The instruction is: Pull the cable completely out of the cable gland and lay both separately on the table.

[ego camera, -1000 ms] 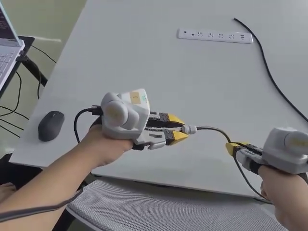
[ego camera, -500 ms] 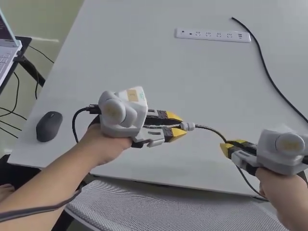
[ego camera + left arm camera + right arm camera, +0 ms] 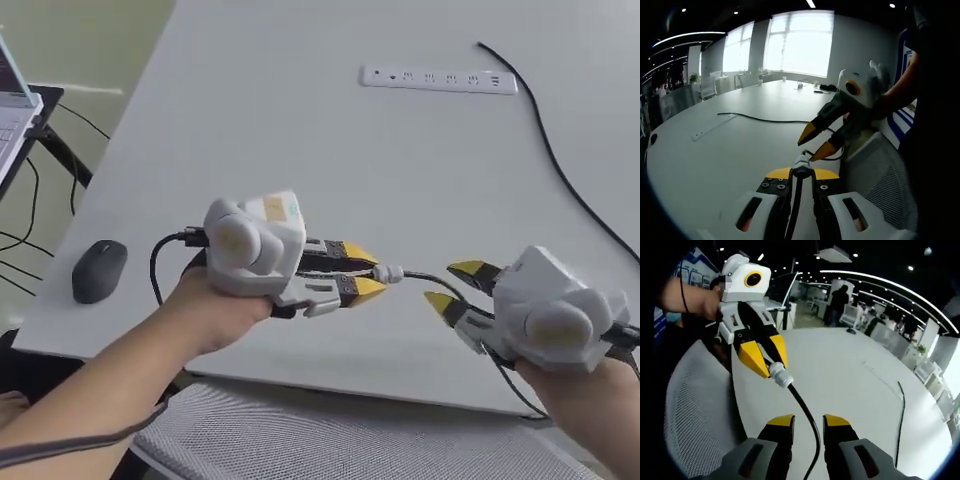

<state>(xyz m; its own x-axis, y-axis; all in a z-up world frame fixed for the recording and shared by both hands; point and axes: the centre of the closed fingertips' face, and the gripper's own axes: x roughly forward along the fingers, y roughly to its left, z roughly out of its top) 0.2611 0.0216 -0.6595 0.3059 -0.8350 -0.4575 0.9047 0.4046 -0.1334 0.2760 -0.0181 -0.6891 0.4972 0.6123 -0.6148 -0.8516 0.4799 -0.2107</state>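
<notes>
Two claws: left claw [image 3: 376, 272] pinching cable gland [image 3: 390, 272]; right claw [image 3: 443, 283] spread, cable [image 3: 420, 277] running between its tips.

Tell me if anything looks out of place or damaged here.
Nothing is spilled or damaged. One oddity: the right gripper is open, so the cable runs loose between its jaws, while the left gripper is shut on the cable gland.

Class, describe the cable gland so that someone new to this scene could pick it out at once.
Start at the near edge of the white table, where the left tool hangs. The cable gland is pinched between its yellow tips: a small pale fitting, unlike the thin black cable leaving it.
</notes>
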